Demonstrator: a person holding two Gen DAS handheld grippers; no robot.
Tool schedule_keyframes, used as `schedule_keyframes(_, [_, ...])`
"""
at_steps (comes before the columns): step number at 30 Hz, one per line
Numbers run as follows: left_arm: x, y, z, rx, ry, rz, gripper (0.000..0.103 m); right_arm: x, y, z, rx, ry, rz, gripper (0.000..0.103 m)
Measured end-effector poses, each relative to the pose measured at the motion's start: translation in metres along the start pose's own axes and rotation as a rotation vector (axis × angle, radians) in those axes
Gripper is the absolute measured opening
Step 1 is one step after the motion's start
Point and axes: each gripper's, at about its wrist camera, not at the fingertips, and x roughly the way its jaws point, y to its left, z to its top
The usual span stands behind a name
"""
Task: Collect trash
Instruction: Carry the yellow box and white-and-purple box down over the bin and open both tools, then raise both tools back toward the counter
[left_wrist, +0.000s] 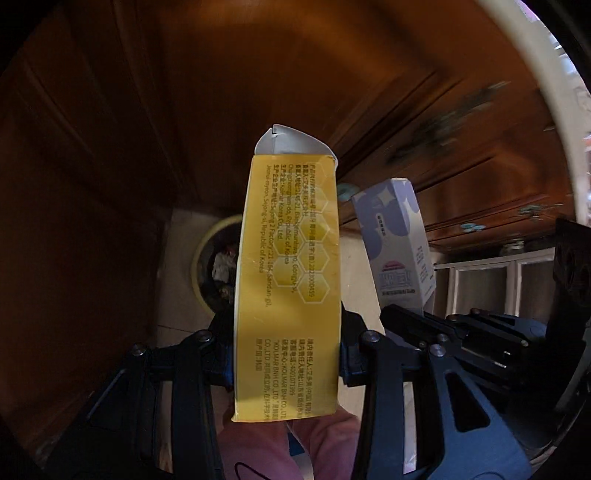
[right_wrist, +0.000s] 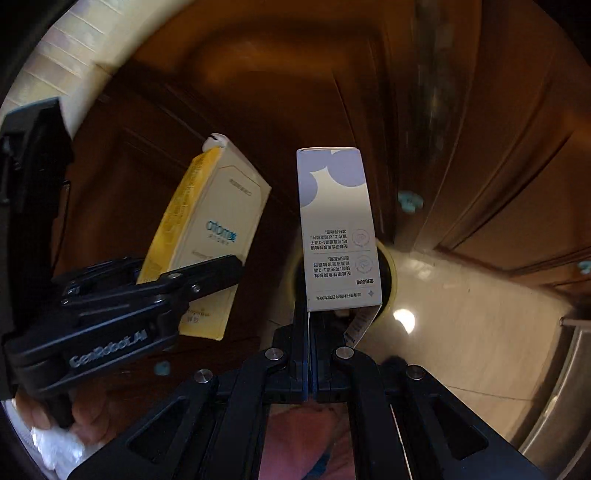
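Note:
My left gripper (left_wrist: 288, 332) is shut on a tall yellow carton (left_wrist: 288, 266) with a torn white top flap, held upright at the view's centre. Below and behind it is a round bin (left_wrist: 201, 258) with a cream rim and rubbish inside. In the right wrist view my right gripper (right_wrist: 308, 332) is shut on the bottom flap of a white and lilac carton (right_wrist: 336, 229), which hangs over the bin's rim (right_wrist: 391, 280). The yellow carton (right_wrist: 210, 229) and left gripper (right_wrist: 192, 280) show at its left. The lilac carton (left_wrist: 395, 240) and right gripper (left_wrist: 413, 317) show at the left wrist view's right.
Dark wooden cabinet doors (left_wrist: 110, 147) surround the bin on a pale tiled floor (right_wrist: 461, 332). A white frame (left_wrist: 480, 273) stands at the right. A metal surface (right_wrist: 554, 406) is at the lower right. A person's hand (right_wrist: 85, 417) holds the left gripper beside white plastic (right_wrist: 55, 454).

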Motion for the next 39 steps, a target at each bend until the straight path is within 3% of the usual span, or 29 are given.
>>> schedule_keyframes(5, [0.072,0.038,-0.008,-0.074,0.053,-0.005,0.036,0.080,-0.022,-0.008,0.014,0.065,-0.009,0.000])
schedule_keyframes(12, [0.135,0.075,-0.018,-0.092,0.106,0.014,0.038,0.167,-0.042,-0.015,0.020,0.133,-0.009,0.003])
schedule_keyframes(14, [0.145,0.083,-0.022,-0.093,0.127,0.024,0.044,0.188,-0.044,-0.019,0.023,0.162,-0.015,0.005])
schedule_keyframes(16, [0.150,0.085,-0.022,-0.086,0.135,0.042,0.064,0.199,-0.047,-0.021,0.026,0.171,-0.022,0.012])
schedule_keyframes(18, [0.156,0.094,-0.021,-0.088,0.147,0.054,0.076,0.206,-0.050,-0.021,0.033,0.179,-0.017,0.019])
schedule_keyframes(23, [0.164,0.093,-0.021,-0.106,0.144,0.082,0.082,0.202,-0.053,-0.027,0.036,0.186,0.004,0.023])
schedule_keyframes(28, [0.137,0.094,-0.014,-0.110,0.115,0.083,0.082,0.177,-0.050,-0.015,0.051,0.162,0.025,0.023])
schedule_keyframes(34, [0.070,0.077,-0.008,-0.117,0.053,0.070,0.082,0.124,-0.035,0.002,0.043,0.110,0.018,0.023])
schedule_keyframes(39, [-0.002,0.055,0.001,-0.120,-0.010,0.046,0.082,0.044,-0.018,0.007,0.030,0.025,0.016,0.025])
